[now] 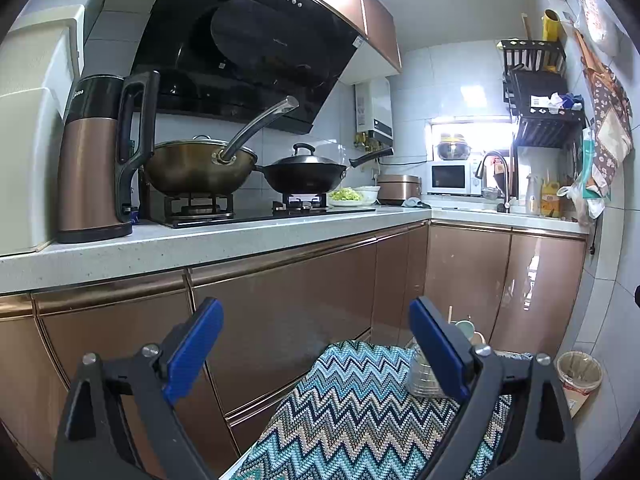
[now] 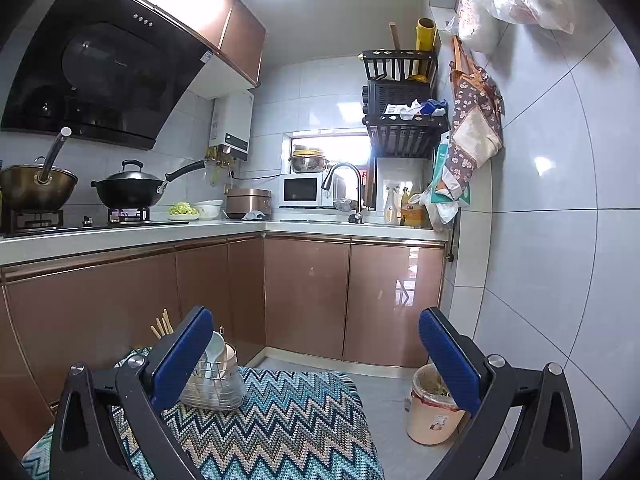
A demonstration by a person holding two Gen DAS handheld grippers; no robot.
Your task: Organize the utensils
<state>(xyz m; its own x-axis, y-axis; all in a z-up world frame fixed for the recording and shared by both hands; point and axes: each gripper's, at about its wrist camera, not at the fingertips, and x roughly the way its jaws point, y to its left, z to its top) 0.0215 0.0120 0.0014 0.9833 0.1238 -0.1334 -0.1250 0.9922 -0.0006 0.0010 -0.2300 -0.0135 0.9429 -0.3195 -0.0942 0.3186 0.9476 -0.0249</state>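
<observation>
Both grippers are empty, fingers spread wide, held level above the zigzag cloth (image 2: 288,416). On your left, the left gripper (image 1: 316,356) points at the cabinet doors, with the utensil holder (image 1: 424,376) mostly hidden behind its right finger. Farther right, the right gripper (image 2: 316,356) has that same holder (image 2: 214,384) just beside its left finger; chopsticks (image 2: 162,326) and spoons (image 2: 216,350) stand in it. Tilt the cameras down before you reach, I'd suggest, since any loose utensils lie below both views. What carries the cloth is cut off, and the holder's contents blur through its clear wall.
</observation>
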